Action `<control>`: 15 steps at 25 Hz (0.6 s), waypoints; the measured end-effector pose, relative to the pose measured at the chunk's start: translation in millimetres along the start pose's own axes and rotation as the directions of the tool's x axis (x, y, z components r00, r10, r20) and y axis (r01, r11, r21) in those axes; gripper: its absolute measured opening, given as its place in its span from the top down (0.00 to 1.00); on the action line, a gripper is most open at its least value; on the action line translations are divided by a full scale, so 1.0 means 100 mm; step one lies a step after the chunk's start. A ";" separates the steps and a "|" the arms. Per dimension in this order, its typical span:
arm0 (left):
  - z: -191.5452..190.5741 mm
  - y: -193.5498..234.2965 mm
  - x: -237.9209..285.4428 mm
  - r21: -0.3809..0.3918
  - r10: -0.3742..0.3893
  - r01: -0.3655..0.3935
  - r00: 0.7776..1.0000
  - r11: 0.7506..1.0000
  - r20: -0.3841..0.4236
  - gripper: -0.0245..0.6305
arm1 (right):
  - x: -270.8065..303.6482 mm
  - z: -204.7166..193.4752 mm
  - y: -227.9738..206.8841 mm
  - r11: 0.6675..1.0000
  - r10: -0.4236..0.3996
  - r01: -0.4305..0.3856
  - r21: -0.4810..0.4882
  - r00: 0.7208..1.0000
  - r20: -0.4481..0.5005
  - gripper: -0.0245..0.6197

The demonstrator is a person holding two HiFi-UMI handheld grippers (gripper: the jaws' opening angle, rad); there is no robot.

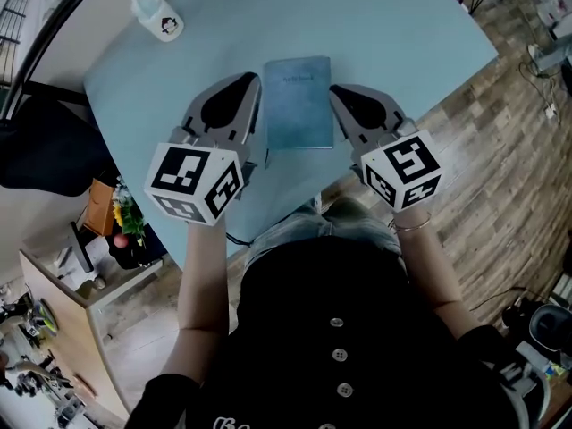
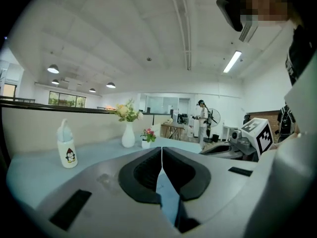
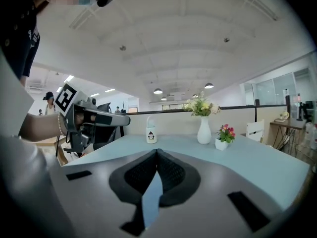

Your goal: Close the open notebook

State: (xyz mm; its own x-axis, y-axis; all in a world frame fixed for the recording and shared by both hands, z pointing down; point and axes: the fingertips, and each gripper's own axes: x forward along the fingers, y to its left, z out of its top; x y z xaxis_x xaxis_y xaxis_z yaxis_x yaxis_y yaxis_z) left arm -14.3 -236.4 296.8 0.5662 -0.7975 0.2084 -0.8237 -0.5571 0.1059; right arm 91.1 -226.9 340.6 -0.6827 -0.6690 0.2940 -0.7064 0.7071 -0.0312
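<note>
Nearest, the left gripper and right gripper hover over the near edge of the blue table. Their own views show each pair of jaws pressed together on nothing. Only the head view shows the closed notebook, lying flat between them, while only the gripper views show the white vase and small flower pot on the table's far side.

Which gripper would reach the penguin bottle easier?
Left, I think. The left gripper sits on the same side of the closed notebook as the bottle; the right gripper would have to cross over it.
</note>
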 end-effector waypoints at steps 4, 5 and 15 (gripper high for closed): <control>-0.05 -0.02 -0.06 -0.039 0.041 -0.040 0.998 0.998 0.045 0.94 | 0.00 0.02 0.02 1.000 -0.009 0.009 -0.004 1.000 0.020 0.96; -0.08 -0.05 -0.06 -0.036 0.044 -0.042 0.998 0.998 0.042 0.94 | 0.00 0.02 0.03 1.000 -0.012 0.012 0.000 1.000 0.025 0.96; -0.43 -0.44 0.02 0.097 -0.057 0.060 0.998 0.993 -0.034 0.94 | -0.03 -0.11 0.22 0.998 0.046 -0.046 0.036 0.999 0.014 0.96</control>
State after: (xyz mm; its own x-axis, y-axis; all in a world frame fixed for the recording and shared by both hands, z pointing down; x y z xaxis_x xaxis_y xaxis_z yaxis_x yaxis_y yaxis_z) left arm 22.2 -203.9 334.2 0.6105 -0.7563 0.2353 -0.7814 -0.6236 0.0230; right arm 79.9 -206.5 349.5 -0.7169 -0.6388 0.2792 -0.6803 0.7286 -0.0795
